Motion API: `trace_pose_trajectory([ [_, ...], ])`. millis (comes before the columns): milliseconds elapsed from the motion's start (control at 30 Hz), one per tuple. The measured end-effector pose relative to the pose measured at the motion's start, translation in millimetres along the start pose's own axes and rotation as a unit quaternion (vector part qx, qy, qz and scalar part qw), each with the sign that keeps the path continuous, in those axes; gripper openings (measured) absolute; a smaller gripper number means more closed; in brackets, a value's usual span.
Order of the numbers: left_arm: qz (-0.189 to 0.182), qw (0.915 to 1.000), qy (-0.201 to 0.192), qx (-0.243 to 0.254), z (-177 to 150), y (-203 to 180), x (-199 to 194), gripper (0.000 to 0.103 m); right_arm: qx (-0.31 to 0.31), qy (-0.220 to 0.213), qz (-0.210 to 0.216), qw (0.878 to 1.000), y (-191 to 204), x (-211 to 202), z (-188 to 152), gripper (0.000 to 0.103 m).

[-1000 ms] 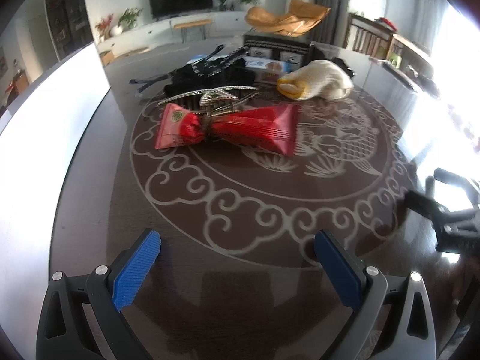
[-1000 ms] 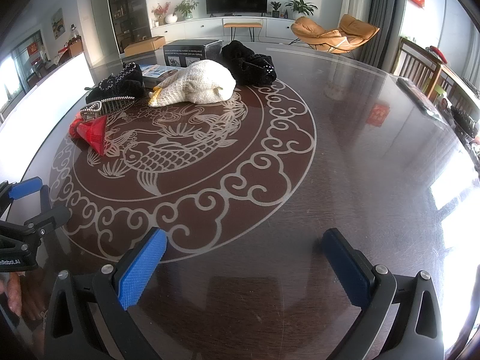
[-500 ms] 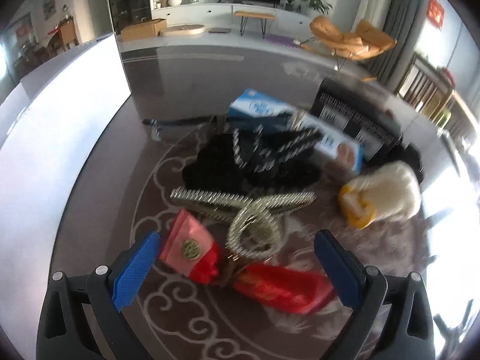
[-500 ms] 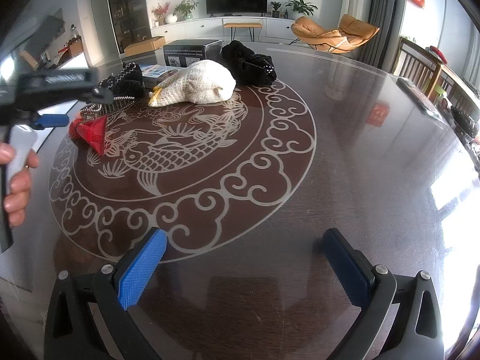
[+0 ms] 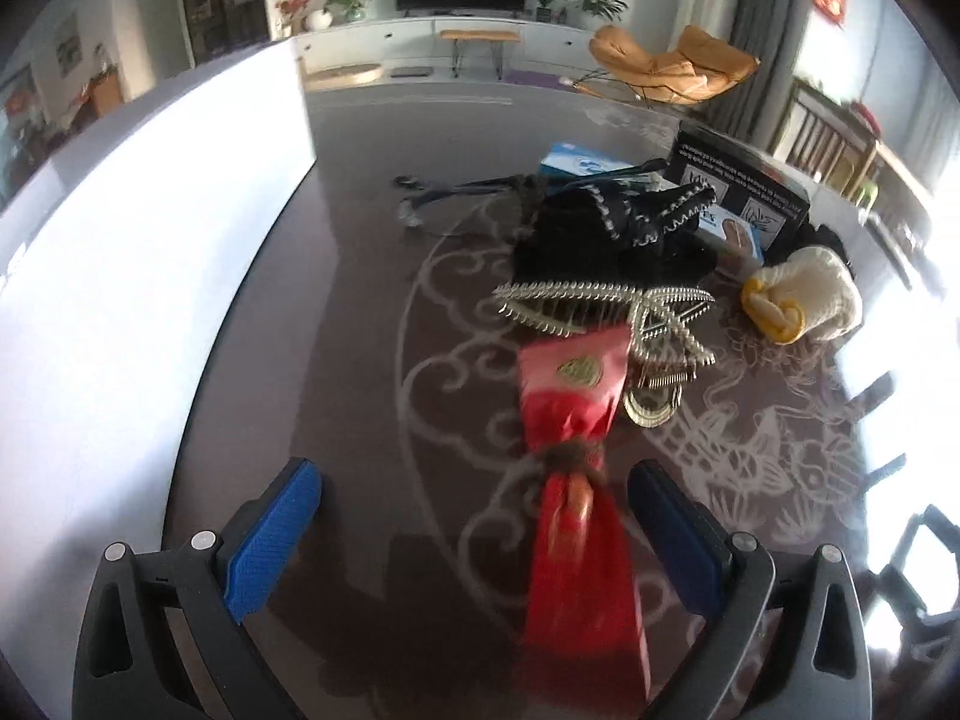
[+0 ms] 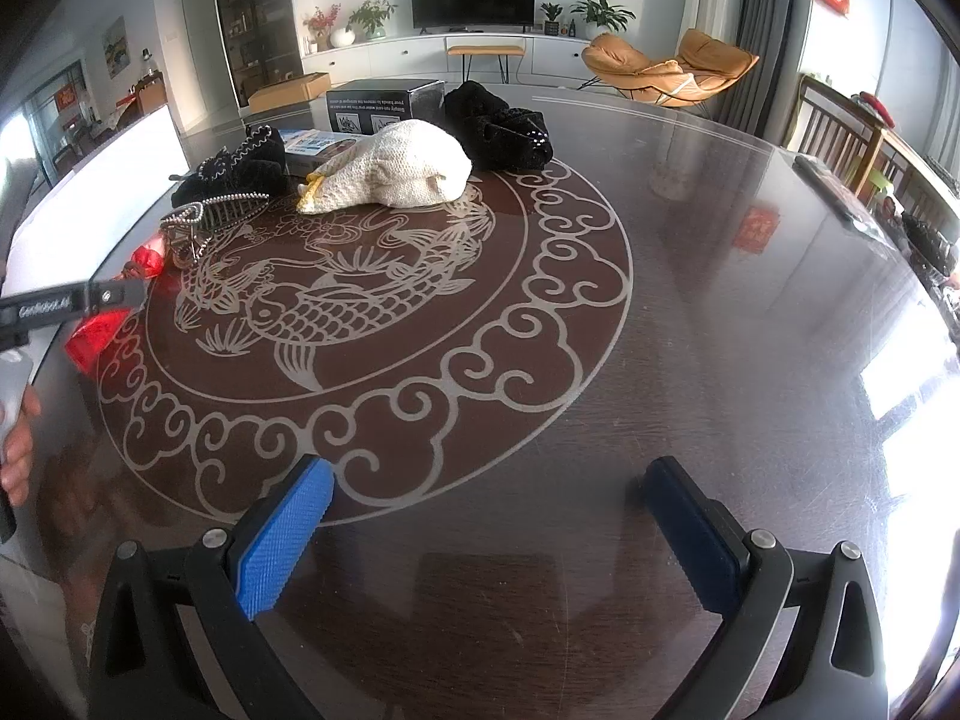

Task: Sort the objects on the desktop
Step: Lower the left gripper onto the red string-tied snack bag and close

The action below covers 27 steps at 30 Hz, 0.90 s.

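Straddling the crinkly red foil packet with left gripper, jaws wide, nothing held. Packet off-centre near right pad, rhinestone metal hair clip touching its far end: risks dragging clip. Right gripper wide, empty.

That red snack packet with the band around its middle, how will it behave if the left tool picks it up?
The red snack packet is probably light and crinkly: thin foil pinched in by the band. Gripped at one end, it would likely droop rather than stay stiff. Its glossy film may slip between the open left tool's pads.
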<state>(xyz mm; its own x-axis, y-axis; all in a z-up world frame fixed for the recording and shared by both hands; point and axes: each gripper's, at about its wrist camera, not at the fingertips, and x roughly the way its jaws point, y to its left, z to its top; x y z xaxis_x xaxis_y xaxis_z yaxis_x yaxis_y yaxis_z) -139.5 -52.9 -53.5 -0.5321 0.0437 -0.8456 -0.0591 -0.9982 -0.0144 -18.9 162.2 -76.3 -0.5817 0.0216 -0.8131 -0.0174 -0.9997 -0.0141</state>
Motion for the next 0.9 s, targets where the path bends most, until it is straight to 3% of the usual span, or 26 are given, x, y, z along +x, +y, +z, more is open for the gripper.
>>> trace_pose_trajectory([
  [100, -0.009, 0.9994, -0.008, 0.033, 4, -13, 5, 0.103, 0.000, 0.000, 0.000, 1.000, 0, 0, 0, 0.103],
  [500, -0.014, 0.9989, -0.015, 0.042, 9, -15, 7, 0.103, 0.000, 0.000, 0.000, 1.000, 0, -1, 0, 0.103],
  [533, -0.013, 0.9989, -0.020, 0.041, 8, -15, 6, 0.094, 0.000, 0.000, 0.000, 1.000, 0, 0, 0, 0.103],
  [567, -0.013, 0.9985, -0.032, 0.041, 4, -17, 0, 0.080, 0.000, 0.000, 0.000, 1.000, 0, -1, 0, 0.103],
  [767, -0.013, 0.9970, -0.059, 0.048, -11, -14, -17, 0.027, 0.000, 0.000, 0.000, 1.000, 0, -1, 0, 0.103],
  [900, -0.010, 0.9975, -0.059, 0.038, -27, -5, -28, 0.024, 0.000, 0.000, 0.000, 1.000, 0, 0, 0, 0.103],
])
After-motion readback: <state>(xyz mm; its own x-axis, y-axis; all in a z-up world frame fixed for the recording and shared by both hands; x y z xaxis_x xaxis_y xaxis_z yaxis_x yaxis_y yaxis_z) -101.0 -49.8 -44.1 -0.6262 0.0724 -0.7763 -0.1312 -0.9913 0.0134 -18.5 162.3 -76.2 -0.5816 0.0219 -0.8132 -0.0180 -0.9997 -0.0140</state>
